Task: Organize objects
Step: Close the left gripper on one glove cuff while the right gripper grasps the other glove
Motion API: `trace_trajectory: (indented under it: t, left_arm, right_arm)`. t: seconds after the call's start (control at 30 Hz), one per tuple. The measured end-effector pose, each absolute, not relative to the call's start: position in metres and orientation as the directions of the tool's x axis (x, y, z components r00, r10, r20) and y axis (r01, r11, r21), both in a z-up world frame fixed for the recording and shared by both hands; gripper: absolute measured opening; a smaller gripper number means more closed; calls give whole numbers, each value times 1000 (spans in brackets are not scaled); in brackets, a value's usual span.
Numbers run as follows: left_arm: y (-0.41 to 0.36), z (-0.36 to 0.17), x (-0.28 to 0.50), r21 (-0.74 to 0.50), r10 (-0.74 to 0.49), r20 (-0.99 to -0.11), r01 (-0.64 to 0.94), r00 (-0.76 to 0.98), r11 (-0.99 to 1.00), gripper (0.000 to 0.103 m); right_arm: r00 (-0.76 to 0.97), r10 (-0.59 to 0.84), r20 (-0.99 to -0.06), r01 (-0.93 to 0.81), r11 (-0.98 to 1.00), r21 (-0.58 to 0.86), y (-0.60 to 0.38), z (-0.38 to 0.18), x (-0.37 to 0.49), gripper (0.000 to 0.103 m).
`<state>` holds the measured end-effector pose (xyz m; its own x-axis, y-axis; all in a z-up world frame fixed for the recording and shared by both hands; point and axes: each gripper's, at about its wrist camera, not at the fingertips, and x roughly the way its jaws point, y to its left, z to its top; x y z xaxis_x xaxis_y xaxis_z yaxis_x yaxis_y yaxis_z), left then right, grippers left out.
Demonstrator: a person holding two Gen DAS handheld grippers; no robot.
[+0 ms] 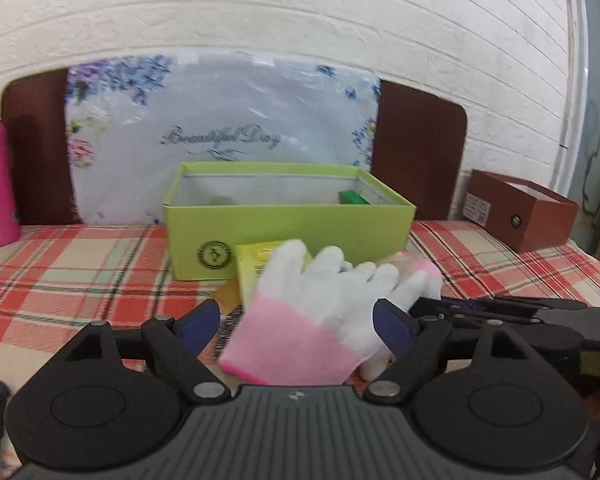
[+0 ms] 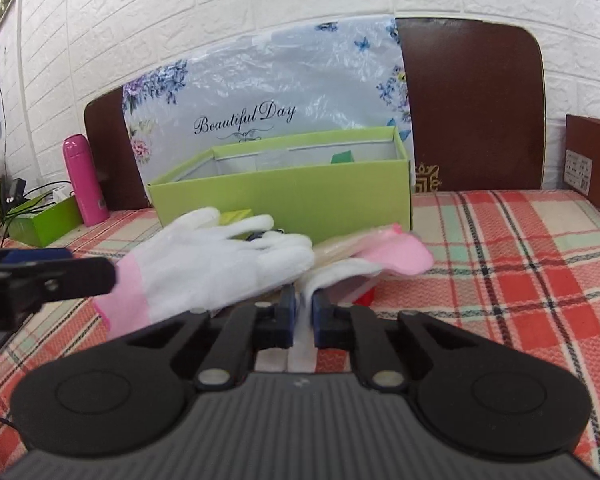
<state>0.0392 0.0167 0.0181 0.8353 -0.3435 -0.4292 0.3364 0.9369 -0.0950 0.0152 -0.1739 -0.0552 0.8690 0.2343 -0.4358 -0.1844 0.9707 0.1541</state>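
Right hand-held gripper (image 2: 304, 314) closed, pinching second white-and-pink cloth glove (image 2: 364, 264) by white end; glove lies on checked red bedspread (image 2: 500, 264) just in front of open green cardboard box (image 2: 284, 204)

Left hand-held gripper (image 1: 296, 320) open wide around first white-and-pink cloth glove (image 1: 320, 312), pads not pressing

Step looks like picking up gloves. Next: left closes, then both lift over box rim

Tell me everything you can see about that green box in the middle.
The lime-green box looks like cardboard, rectangular and open-topped, with a pale inner lining and a round dark emblem on its front. It stands upright on the plaid cloth, in front of a floral plastic bag printed "Beautiful Day". Inside, a small dark-green object shows near one end. A white-and-pink glove and a yellow packet lie just before it; whether they touch it is unclear.
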Motion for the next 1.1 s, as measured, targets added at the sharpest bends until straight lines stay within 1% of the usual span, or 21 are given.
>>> trace_trajectory:
  t: [0.07,0.13,0.17,0.23,0.3,0.4,0.47,0.5,0.53,0.57,0.6,0.67,0.7,0.73,0.8,0.93,0.97,1.0,1.03,1.07,1.1]
  left_arm:
    - [9,16,46,-91,-356,-452,355,818,931,84]
    - [6,14,49,-95,-375,-484,379,790,921,33]
    - [6,13,49,-110,-390,-507,392,768,913,2]
    - [10,11,42,-137,-422,-525,416,739,899,1]
    - [12,10,27,-107,-426,-530,441,733,891,1]
    - [18,4,6,-105,-450,-559,479,696,871,1]
    - [20,1,-1,-70,-403,-575,448,712,892,1]
    - [21,0,-1,-49,-367,-561,413,742,909,2]
    - [22,0,1,-37,-339,-536,380,773,924,7]
    - [24,2,6,-29,-300,-512,333,805,942,25]
    - [25,5,11,-36,-279,-493,301,824,953,50]
    - [26,10,22,-75,-288,-450,286,845,955,76]
    - [26,12,27,-86,-292,-438,284,850,955,77]
    - [25,13,33,-88,-292,-437,282,851,955,77]
    - [21,13,44,-82,-297,-449,292,842,953,78]
    - [11,9,56,-85,-321,-487,322,812,943,77]
    - [10,8,55,-85,-333,-493,337,804,938,68]
    - [8,6,54,-80,-346,-498,355,795,932,49]
    - [6,6,54,-74,-361,-508,378,782,923,38]
    - [3,3,53,-72,-387,-523,413,760,908,23]
    - [2,0,54,-79,-407,-536,436,740,897,22]
  right_arm:
    - [873,234,-429,-185,971,152,-176,-53,14,8]
    - [874,241,-422,-188,968,164,-178,-51,12,8]
    - [876,245,-416,-190,967,170,-179,-49,9,8]
    - [882,257,-396,-198,963,183,-183,-43,0,8]
    - [889,267,-371,-209,960,189,-189,-36,-12,8]
    - [898,272,-345,-219,958,185,-201,-26,-30,8]
    - [897,262,-356,-216,963,163,-207,-26,-37,8]
    - [890,246,-384,-209,968,135,-208,-28,-37,9]
    - [879,235,-415,-211,972,104,-207,-33,-36,10]
    - [870,223,-441,-208,975,82,-206,-38,-33,15]
    - [863,209,-460,-195,978,78,-205,-42,-30,35]
    - [856,200,-477,-172,980,101,-202,-51,-25,56]
    - [855,202,-477,-171,979,107,-200,-52,-23,58]
    - [852,202,-483,-169,979,112,-198,-55,-20,59]
    - [845,208,-492,-168,978,125,-196,-60,-13,74]
    - [827,228,-514,-171,973,156,-191,-68,6,88]
    - [820,235,-521,-174,971,163,-189,-70,11,91]
    - [814,243,-527,-181,969,168,-187,-73,17,91]
    - [808,250,-533,-185,967,173,-185,-76,22,91]
    - [797,260,-544,-192,965,180,-181,-78,27,87]
    - [790,281,-545,-211,959,188,-178,-79,29,72]
